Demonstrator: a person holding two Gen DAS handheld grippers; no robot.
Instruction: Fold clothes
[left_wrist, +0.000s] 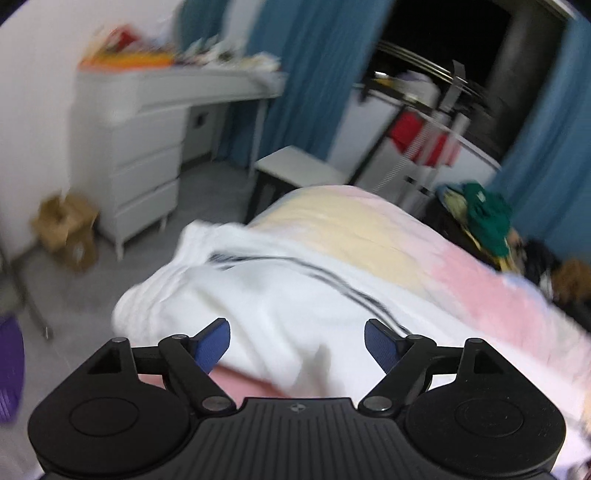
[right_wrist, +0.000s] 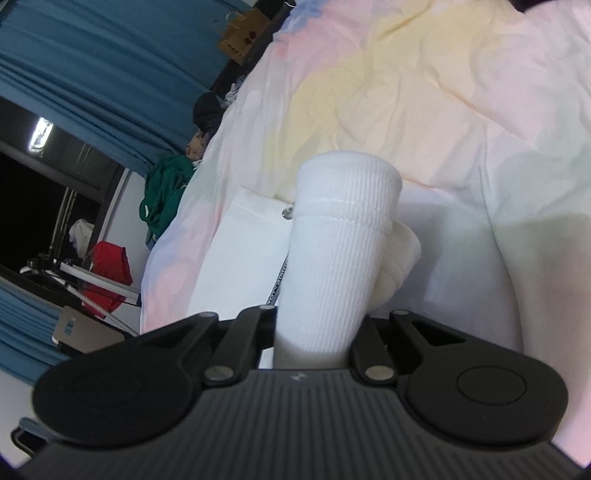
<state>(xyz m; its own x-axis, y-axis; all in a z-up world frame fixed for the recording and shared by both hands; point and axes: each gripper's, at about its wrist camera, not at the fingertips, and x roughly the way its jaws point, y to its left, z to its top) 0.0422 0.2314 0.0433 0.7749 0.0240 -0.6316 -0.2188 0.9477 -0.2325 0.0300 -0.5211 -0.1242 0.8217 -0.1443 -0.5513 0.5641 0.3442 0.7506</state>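
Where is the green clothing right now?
The green clothing lies bunched at the edge of the pastel bedspread, in front of the blue curtain. It shows left in the right wrist view, right in the left wrist view.

A pastel pink, yellow and blue bedcover is seen spread over the bed. A white chest of drawers is set against the wall, with a cluttered white tabletop adjoining it. A brown cardboard box is placed on the grey floor beside the chest. Blue curtains are hung at a dark window. A small white stool is positioned near the bed.
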